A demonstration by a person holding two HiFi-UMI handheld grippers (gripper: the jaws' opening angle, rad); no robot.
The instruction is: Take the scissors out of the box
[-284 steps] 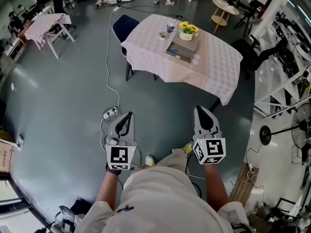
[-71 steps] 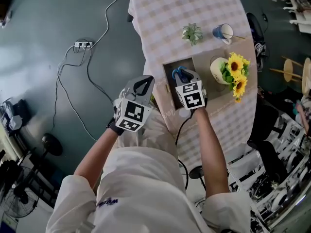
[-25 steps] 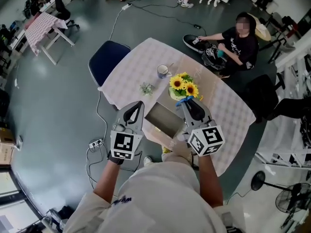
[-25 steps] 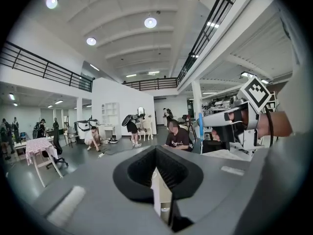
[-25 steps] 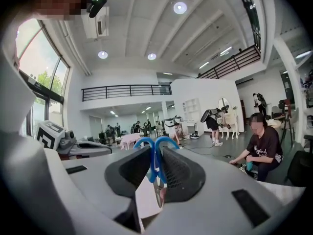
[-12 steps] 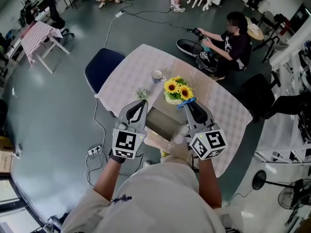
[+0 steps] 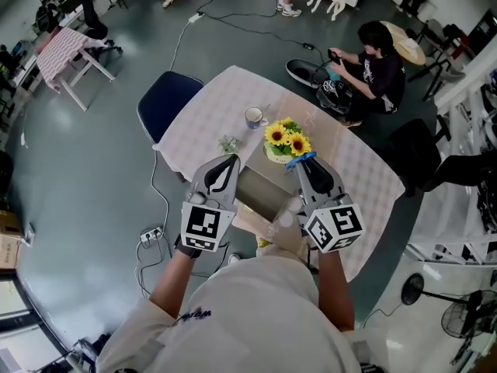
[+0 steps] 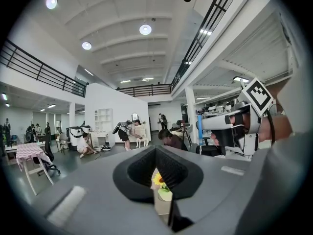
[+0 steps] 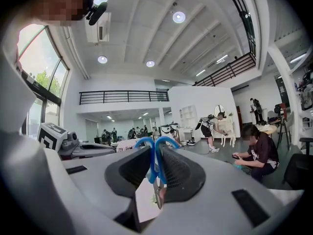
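scissors [image 7: 300, 161] blades hidden under right tool [image 7: 307, 169]

The open box [image 7: 262, 191] is lying at the near edge of the desk [image 7: 357, 173], its mouth showing uncovered between the left gripper [image 7: 231, 160] and the right gripper [image 7: 307, 168], both hanging above that edge. The flower pot [image 7: 284, 143] is standing just beyond the box, crowding the scissors [image 7: 300, 161] sticking out of the right jaws. A small plant [image 7: 230, 143] and a cup [image 7: 253, 116] are sitting further off on the left. The desk's right half is lying bare, and a chair [image 7: 167, 103] is blocking its far left side.
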